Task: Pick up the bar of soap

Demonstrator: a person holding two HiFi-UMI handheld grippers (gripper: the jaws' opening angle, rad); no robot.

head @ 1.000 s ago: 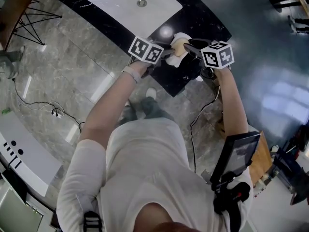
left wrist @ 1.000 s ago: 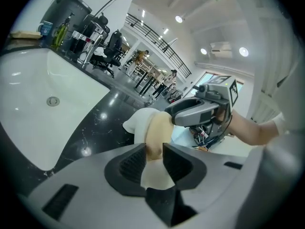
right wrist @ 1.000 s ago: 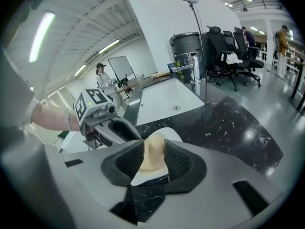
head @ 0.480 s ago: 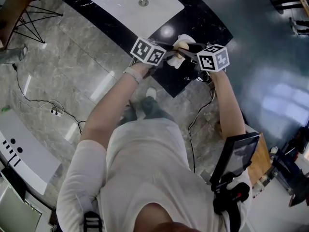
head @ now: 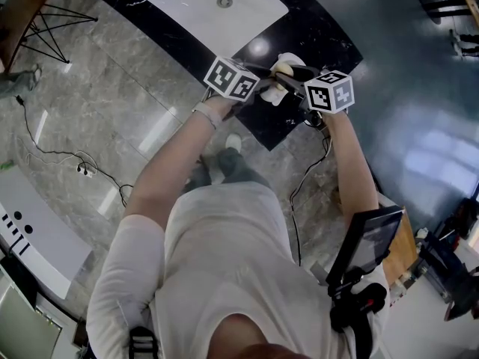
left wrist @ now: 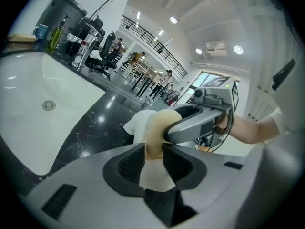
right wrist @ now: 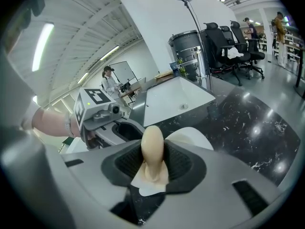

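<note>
The bar of soap [head: 280, 69] is a pale cream oval held above the black counter [head: 322, 32]. From the left, my left gripper [head: 267, 81] is shut on the soap [left wrist: 155, 128], whose edge sits between the left gripper [left wrist: 153, 163] pads. My right gripper [head: 290, 73] comes from the right and is also shut on the soap [right wrist: 153, 149], standing on edge between the right gripper [right wrist: 153, 165] pads. The right gripper [left wrist: 193, 123] shows in the left gripper view, and the left gripper [right wrist: 108, 123] in the right gripper view. A white soap dish [right wrist: 193, 136] lies just behind.
A white sink basin [head: 213, 6] with a round drain [head: 224, 1] is set in the counter to the far left. The counter's near edge [head: 263, 142] drops to a grey marble floor [head: 112, 96], where a cable [head: 52, 159] runs.
The right gripper has drawn in slightly toward the left one. The soap has stayed between both grippers, at about the same place above the counter.
</note>
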